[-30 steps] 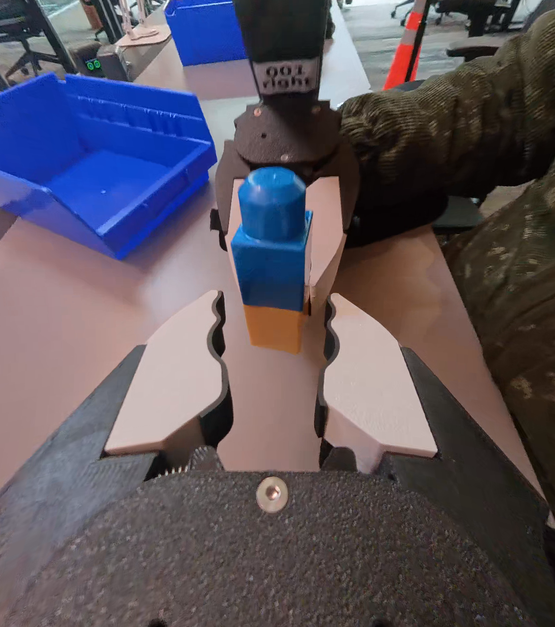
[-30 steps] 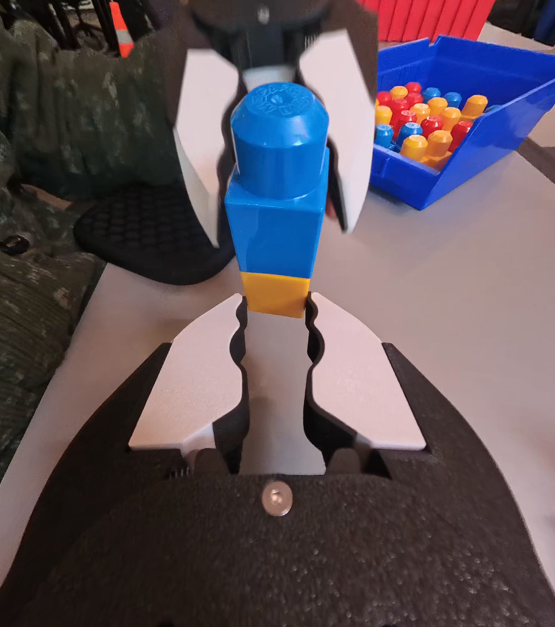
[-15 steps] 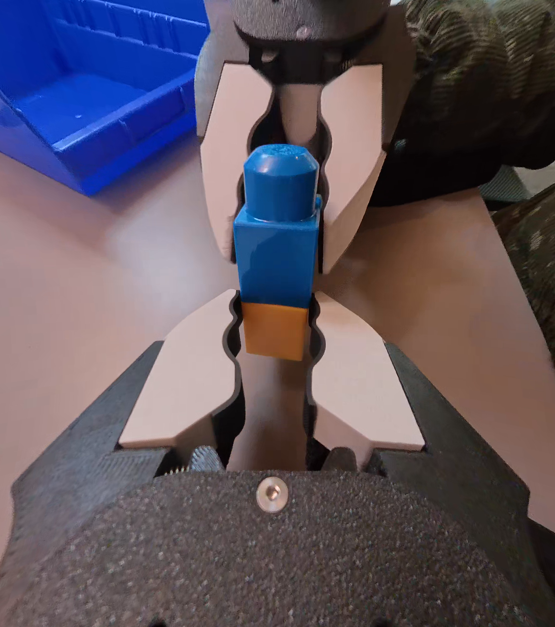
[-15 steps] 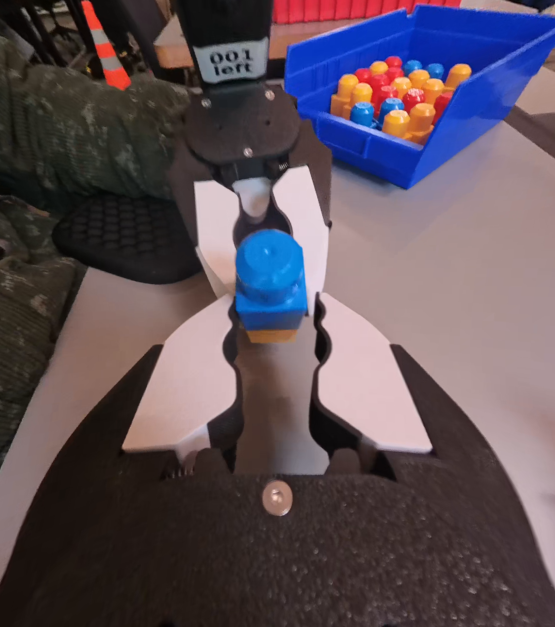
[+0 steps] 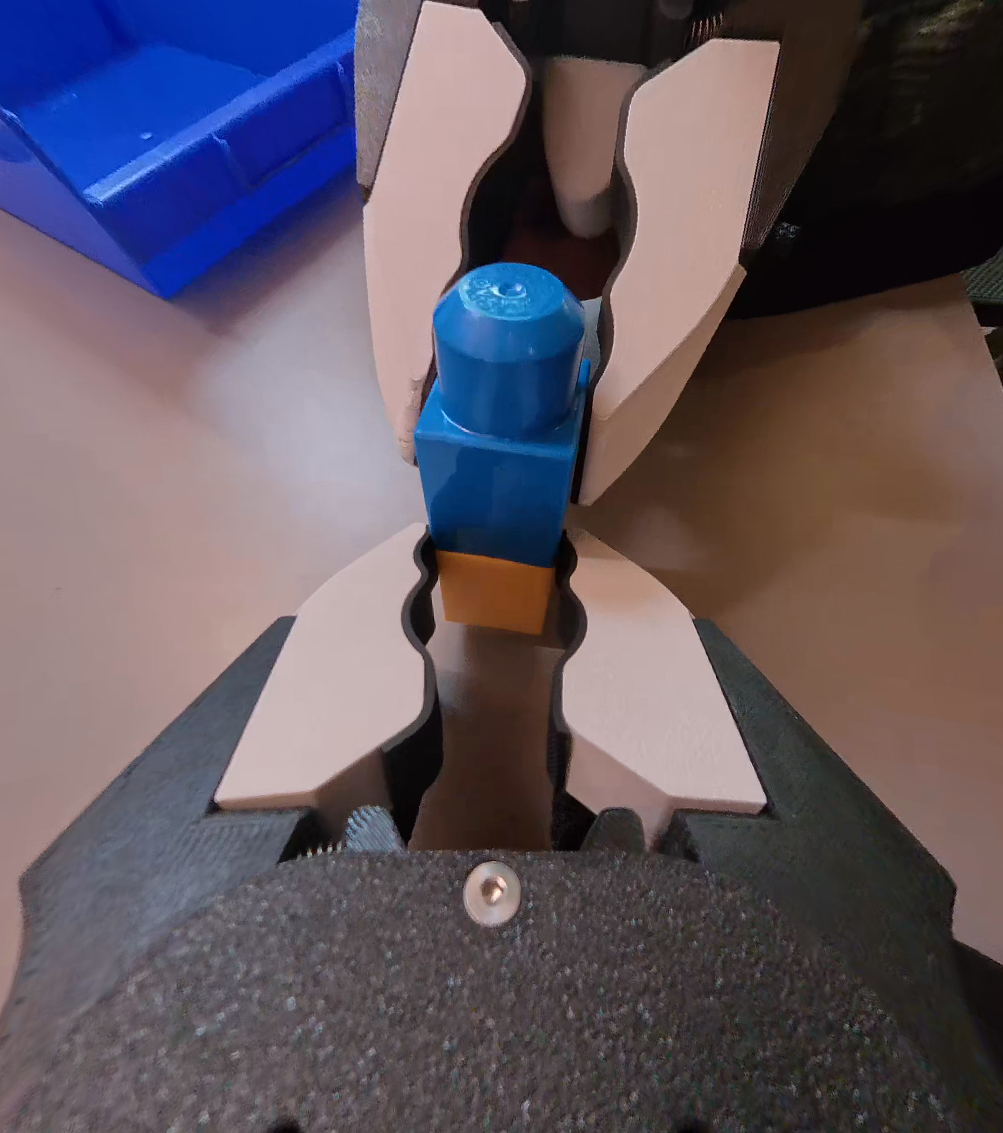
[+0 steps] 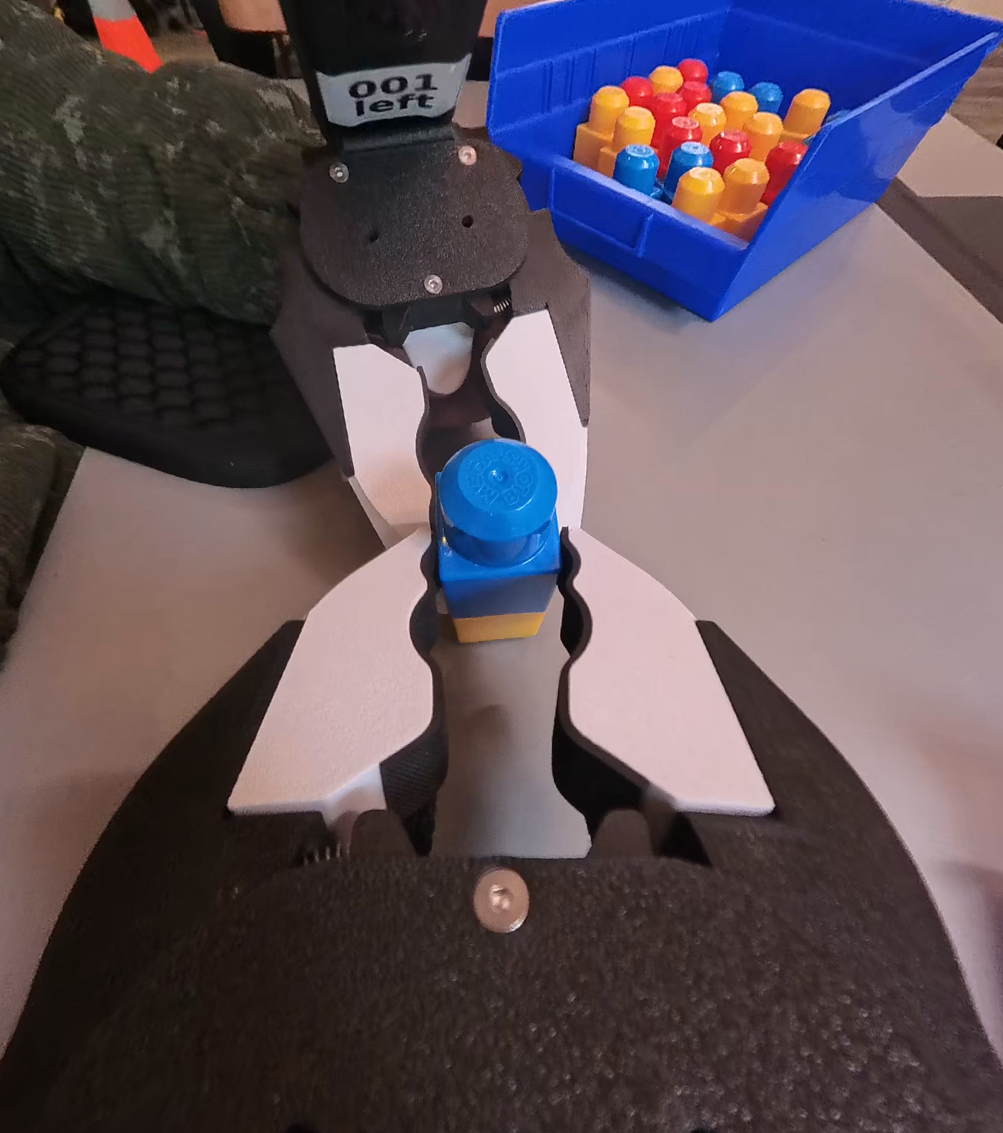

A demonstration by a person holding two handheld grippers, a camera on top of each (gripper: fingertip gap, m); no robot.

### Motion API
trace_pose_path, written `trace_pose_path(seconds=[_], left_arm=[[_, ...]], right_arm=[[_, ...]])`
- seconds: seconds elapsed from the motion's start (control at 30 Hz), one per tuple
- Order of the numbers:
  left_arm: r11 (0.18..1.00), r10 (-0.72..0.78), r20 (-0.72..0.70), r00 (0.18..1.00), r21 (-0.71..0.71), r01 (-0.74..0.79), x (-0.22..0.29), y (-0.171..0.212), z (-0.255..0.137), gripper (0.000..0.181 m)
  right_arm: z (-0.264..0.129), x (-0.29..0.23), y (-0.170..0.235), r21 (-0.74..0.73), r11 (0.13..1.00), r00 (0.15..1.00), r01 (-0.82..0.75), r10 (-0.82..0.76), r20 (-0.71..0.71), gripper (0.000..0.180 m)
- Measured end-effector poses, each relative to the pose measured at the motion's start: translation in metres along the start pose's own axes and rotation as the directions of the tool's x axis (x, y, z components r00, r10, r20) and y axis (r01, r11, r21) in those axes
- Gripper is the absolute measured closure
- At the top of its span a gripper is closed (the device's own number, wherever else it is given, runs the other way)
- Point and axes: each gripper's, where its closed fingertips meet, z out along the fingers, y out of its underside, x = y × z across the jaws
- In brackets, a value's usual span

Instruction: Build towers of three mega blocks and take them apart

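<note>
Left gripper (image 5: 495,582) fingers clamp orange block (image 5: 494,593) at stack base; right gripper (image 6: 495,573) fingers clamp blue block (image 6: 495,573) above. Stack upright on counter (image 6: 793,490). Step, judged: pulling apart. Next: lift blue straight up, orange held down.

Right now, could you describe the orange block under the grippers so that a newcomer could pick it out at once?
Start at the pale table, in front of the blue bin full of loose blocks. Two grippers meet nose to nose over a short stack. The orange block is its bottom piece, between the left gripper tips; unlike the bin's orange blocks, it carries a blue block on top.
</note>
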Motion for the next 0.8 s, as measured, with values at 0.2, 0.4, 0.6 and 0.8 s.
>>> trace_pose_path(seconds=[0.2,0.4,0.6,0.8], left_arm=[[0.999,-0.034,-0.021,0.999,0.003,0.034,-0.005,0.0,-0.015,0.126],[0.99,-0.094,0.467,0.879,0.138,0.032,-0.094,-0.033,-0.122,0.149],[0.893,-0.294,0.746,0.597,-0.008,0.45,-0.164,0.051,-0.233,0.145],[0.752,-0.332,0.783,0.526,-0.117,0.649,-0.16,0.11,-0.233,0.135]], right_arm=[[0.001,0.0,0.004,-0.054,0.999,1.0,0.009,-0.009,0.009,0.143],[0.003,0.019,0.009,-0.101,0.995,0.995,-0.016,0.006,-0.102,0.142],[0.001,0.025,0.005,-0.064,0.998,0.991,-0.028,0.019,-0.132,0.129],[-0.007,0.029,-0.004,0.006,0.998,0.989,-0.057,0.057,-0.135,0.128]])
